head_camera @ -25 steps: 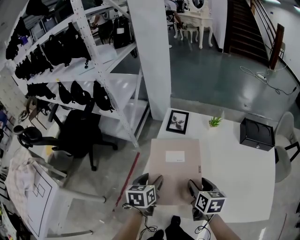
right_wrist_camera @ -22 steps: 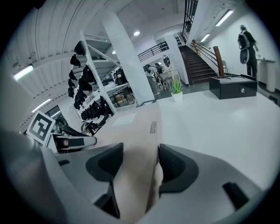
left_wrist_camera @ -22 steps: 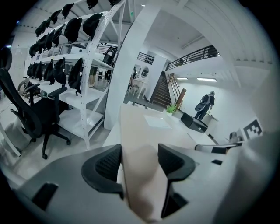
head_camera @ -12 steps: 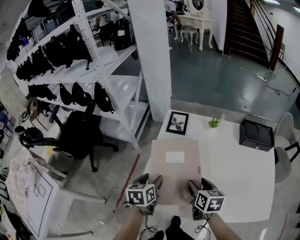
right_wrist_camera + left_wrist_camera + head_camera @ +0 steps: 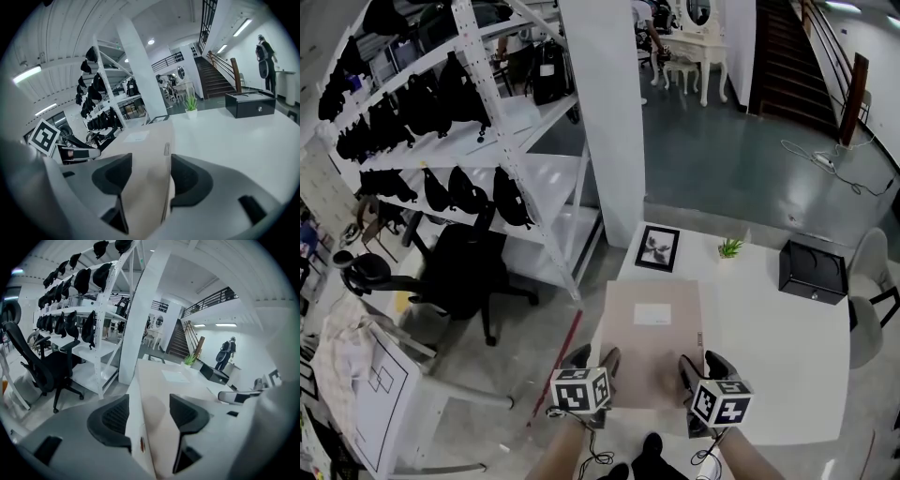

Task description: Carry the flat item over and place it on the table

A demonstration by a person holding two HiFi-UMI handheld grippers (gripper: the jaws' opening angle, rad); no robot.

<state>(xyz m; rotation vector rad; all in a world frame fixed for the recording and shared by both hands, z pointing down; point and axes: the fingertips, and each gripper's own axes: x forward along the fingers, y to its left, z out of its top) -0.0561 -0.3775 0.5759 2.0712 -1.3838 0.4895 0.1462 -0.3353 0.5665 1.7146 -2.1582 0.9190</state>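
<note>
A flat tan cardboard box (image 5: 652, 342) with a white label lies lengthwise over the left part of the white table (image 5: 769, 323). My left gripper (image 5: 593, 361) is shut on its near left corner, and the box's edge (image 5: 157, 390) runs away between the jaws. At the near right corner my right gripper (image 5: 703, 367) is shut on the box (image 5: 145, 150) in the same way. Whether the box rests on the tabletop or hangs just above it cannot be told.
On the table's far side stand a framed picture (image 5: 656, 247), a small green plant (image 5: 729, 245) and a black case (image 5: 813, 267). A white pillar (image 5: 605, 112), a rack of black bags (image 5: 478, 141) and an office chair (image 5: 459, 272) are to the left. A grey chair (image 5: 872, 300) stands at the right.
Almost nothing: the head view has shifted slightly, and both grippers keep their hold on the box's near corners.
</note>
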